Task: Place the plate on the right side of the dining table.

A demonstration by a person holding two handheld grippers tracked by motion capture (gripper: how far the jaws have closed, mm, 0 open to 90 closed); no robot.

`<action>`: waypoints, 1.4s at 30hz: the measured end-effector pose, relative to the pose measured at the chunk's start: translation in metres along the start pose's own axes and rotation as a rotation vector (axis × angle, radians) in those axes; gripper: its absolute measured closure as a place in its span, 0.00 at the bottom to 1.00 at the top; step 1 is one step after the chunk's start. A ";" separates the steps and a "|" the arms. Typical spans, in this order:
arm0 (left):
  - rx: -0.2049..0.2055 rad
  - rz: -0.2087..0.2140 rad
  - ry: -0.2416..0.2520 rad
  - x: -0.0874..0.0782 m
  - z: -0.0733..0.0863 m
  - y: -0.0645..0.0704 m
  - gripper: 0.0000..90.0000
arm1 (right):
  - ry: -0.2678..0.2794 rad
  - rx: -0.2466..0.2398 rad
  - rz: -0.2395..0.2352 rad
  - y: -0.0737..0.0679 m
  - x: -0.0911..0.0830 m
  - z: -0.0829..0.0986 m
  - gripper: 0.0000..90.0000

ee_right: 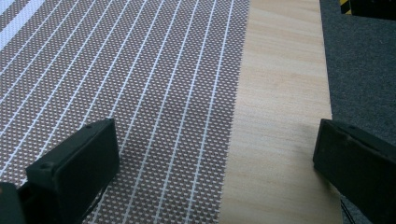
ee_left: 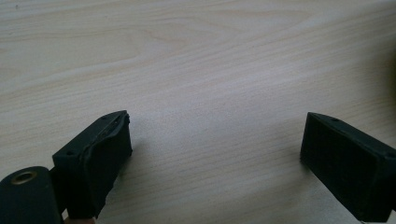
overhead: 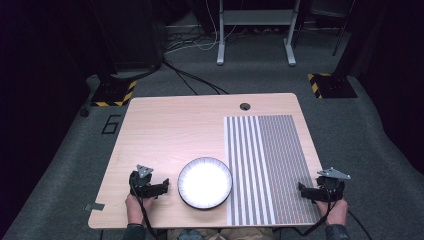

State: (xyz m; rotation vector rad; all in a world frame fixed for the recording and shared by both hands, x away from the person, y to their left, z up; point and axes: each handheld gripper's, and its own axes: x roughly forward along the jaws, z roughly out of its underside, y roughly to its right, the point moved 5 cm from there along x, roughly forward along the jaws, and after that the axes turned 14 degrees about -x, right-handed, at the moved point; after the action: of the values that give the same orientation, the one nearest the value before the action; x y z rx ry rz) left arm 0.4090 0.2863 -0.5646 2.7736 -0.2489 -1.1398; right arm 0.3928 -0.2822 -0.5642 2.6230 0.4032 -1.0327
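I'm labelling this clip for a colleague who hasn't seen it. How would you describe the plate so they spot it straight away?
Start at the light wooden table and look along its near edge, between the person's two black grippers. There, just left of the grey striped woven placemat, lies the round white plate with a dark rim. It is the only round, glossy dish on the table.

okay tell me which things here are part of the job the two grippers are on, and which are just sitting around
Likely in the job:
- plate, beside the left gripper
- striped placemat, its near right edge under the right gripper
Both grippers are open and hold nothing.

Just around:
- table, carrying it all
- cables on the carpet
- white frame legs beyond the table
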 end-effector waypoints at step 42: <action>0.026 0.116 -0.025 0.000 0.001 0.004 0.00 | 0.084 -0.058 -0.145 -0.056 -0.017 -0.054 0.01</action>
State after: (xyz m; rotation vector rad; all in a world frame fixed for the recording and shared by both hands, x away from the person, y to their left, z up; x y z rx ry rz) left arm 0.4079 0.2824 -0.5645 2.7274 -0.4243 -1.1521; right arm 0.3937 -0.2129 -0.5236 2.6236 0.6416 -0.9405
